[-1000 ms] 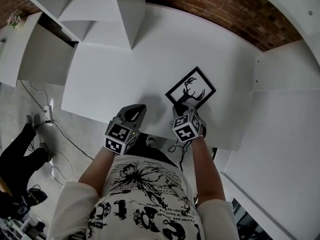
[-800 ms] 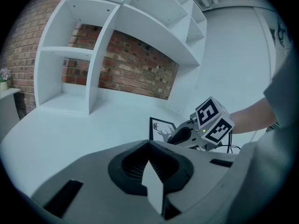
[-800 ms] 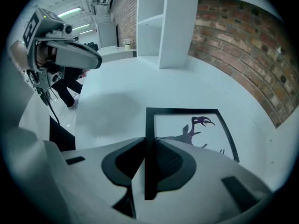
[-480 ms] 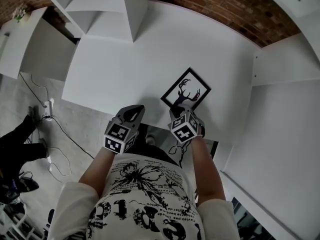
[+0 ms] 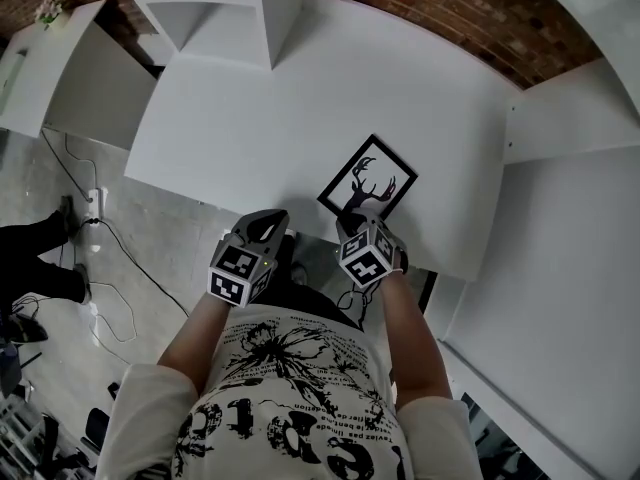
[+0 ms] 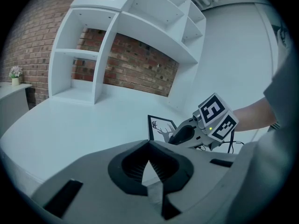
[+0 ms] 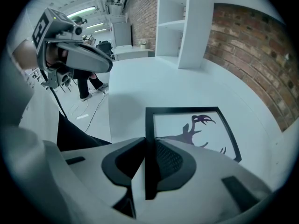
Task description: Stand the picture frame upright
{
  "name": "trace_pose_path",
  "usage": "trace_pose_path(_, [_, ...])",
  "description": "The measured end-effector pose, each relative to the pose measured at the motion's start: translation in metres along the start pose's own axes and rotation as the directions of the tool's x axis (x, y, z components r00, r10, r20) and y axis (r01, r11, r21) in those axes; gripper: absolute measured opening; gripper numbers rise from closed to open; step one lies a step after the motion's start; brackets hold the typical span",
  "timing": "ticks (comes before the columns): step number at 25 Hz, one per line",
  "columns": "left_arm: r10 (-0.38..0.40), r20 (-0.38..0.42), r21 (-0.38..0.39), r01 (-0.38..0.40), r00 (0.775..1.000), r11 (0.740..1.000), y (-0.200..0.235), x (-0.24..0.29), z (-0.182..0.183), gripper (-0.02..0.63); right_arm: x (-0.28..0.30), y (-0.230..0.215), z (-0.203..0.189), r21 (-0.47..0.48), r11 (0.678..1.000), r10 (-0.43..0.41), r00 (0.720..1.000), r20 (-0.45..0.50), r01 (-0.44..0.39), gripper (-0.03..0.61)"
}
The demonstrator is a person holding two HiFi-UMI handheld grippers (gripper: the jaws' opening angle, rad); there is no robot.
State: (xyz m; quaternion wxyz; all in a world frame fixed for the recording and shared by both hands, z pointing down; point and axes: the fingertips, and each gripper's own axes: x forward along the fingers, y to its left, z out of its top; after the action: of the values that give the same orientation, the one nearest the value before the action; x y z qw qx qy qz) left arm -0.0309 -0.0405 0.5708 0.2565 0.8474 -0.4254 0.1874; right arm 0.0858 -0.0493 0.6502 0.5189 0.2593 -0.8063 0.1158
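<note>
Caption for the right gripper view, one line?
Right tongs grip the frame by its near edge on the white table.

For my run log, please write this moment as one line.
left gripper: shut, empty | right gripper: shut on picture frame edge

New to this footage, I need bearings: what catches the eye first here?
A black picture frame with a deer silhouette stands out near the front edge of the white table, the right gripper shut on its near rim. The left gripper, shut and empty, hangs beside it.
</note>
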Motion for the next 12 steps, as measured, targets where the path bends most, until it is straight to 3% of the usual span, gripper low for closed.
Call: trace_pose_path(12, [0.013,0.007,-0.036,-0.012,1.000,0.999,-0.020,-0.020,-0.030,0.008,-0.011,0.039,-0.019,-0.099,0.995,0.015,0.999,0.029,-0.012,0.074])
